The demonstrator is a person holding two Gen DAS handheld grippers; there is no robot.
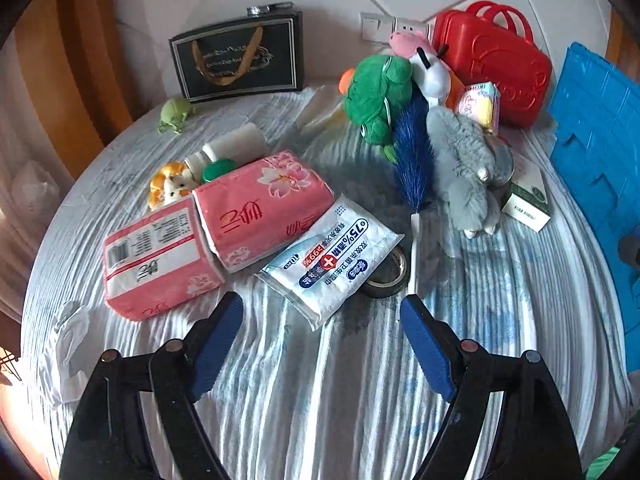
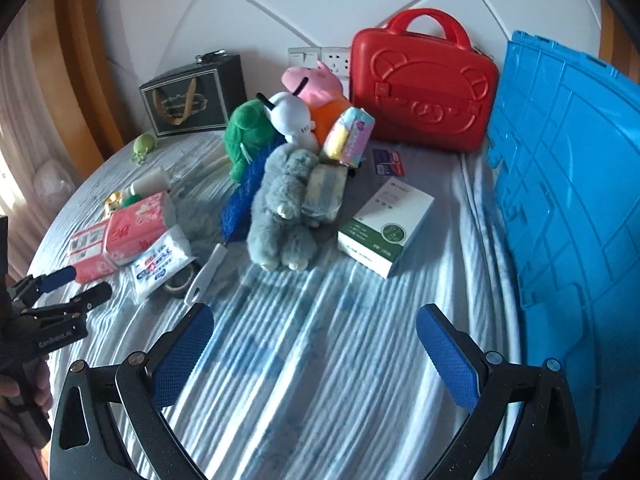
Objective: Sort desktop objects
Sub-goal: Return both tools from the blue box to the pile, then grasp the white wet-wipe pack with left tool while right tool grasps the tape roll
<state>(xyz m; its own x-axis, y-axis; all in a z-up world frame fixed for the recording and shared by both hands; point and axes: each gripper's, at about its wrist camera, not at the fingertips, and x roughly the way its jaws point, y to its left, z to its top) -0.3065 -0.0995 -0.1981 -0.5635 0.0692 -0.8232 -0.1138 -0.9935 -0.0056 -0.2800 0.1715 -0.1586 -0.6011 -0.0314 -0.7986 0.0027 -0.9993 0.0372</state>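
Both tools hang empty with fingers spread wide: the left tool [image 1: 322, 308] just short of the wipes packet [image 1: 332, 252] at centre frame, the right tool [image 2: 316, 320] over bare table [image 2: 320, 380]. Probably the packet goes first; pinch its near edge, since it overlaps a tape roll [image 1: 386, 276] and touches the pink tissue packs [image 1: 260, 208]. Toys [image 2: 280, 208] crowd mid-frame, a blue crate [image 2: 568, 200] at right.

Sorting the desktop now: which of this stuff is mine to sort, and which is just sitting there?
To sort:
pink tissue packs
wet wipes pack
tape roll
grey plush
green plush
white box

Probably just there:
black gift bag
wall sockets
striped cloth

Red case and blue crate may be containers.
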